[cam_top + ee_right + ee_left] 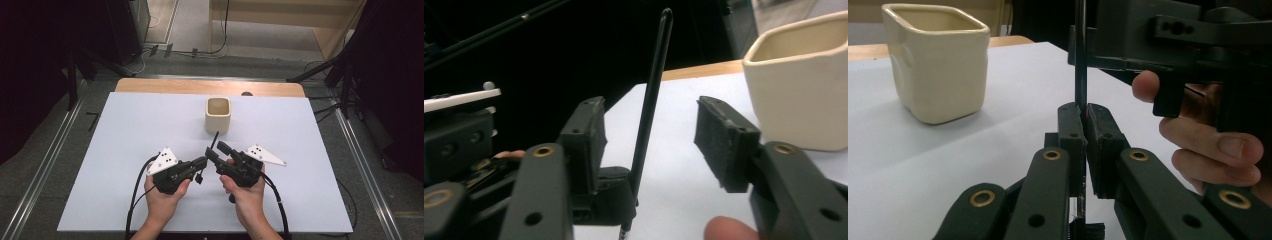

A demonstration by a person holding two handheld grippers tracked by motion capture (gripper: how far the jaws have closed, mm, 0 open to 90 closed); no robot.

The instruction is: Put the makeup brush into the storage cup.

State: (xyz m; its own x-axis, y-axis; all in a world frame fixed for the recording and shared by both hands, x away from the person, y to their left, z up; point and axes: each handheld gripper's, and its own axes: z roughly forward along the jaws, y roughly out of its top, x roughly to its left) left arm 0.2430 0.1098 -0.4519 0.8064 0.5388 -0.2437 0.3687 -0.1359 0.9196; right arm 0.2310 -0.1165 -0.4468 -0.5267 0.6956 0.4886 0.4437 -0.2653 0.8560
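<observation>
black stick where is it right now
The black stick stands upright, clamped in the left tool, between the open pads of the right tool, just in front of the cream cup.

The thin black rod [1080, 60] clamped in the left tongs [1083, 117] runs out past the top edge of the left gripper view, so its upper end cannot be read there. Below the pads it is hidden between the jaw links, apart from a short stretch at the bottom edge. In the right gripper view its lower end is cut off by the bottom edge, between the pads of the right tongs [651, 135]. The cream cup [796, 85] beyond the right tongs is cropped at the right edge; its inside bottom is not visible. In the high view the rod is too thin to trace where it meets either tongs.
</observation>
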